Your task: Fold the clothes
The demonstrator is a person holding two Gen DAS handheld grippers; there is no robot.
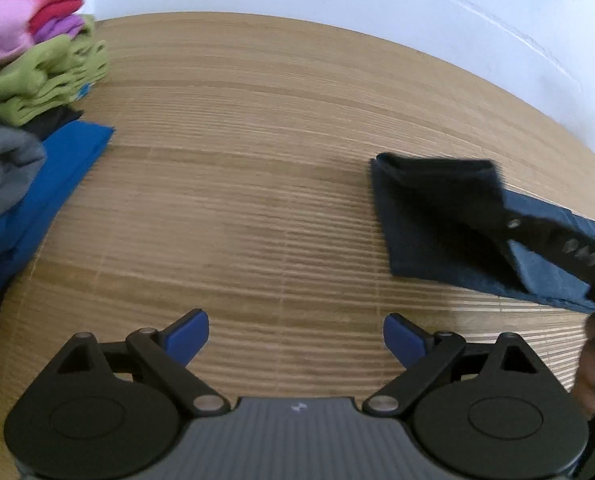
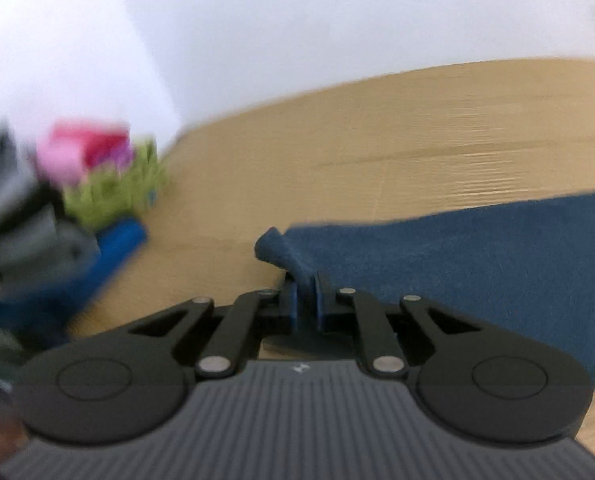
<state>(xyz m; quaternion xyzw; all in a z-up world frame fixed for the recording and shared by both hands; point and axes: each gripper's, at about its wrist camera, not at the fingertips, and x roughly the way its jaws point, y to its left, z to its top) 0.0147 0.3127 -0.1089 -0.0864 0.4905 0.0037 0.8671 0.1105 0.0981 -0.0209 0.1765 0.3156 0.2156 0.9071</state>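
- Since the dark blue terry-like cloth [image 2: 477, 272] is soft and limp, I judge it light and floppy: it will drape and sag from any pinch point, no stiffness to lean on.
- Best hold looks like corners or a hem edge; a mid-panel pinch would likely bunch it.
- Cloth location: lying flat on the light wood slatted desk [image 1: 257, 160], to the right in the left wrist view, its near-left corner lifted.
- My right fingers [image 2: 306, 296]: clenched on that raised corner, blue pads pressing a fold of fabric between them. Only the corner is up; the rest lies on the desk.
- From the left wrist view my right tool shows as a black arm over the cloth's far-left part.
- My left fingers [image 1: 296, 340]: released, spread wide, nothing between the blue pads [image 1: 189, 338], hanging over bare desk, well apart from the cloth.
- Pile of folded garments [image 1: 37, 60] in pink, red, purple and green sits at far left on a bright blue cloth [image 1: 57, 172], with a grey garment [image 1: 5, 168] beside it. Apart from the work piece.
- Risk, my guess: one-corner hold lets the cloth twist or drag; a second hold on the neighbouring corner would keep the edge straight.
- Right wrist view is motion-blurred, so fine weave is unclear.
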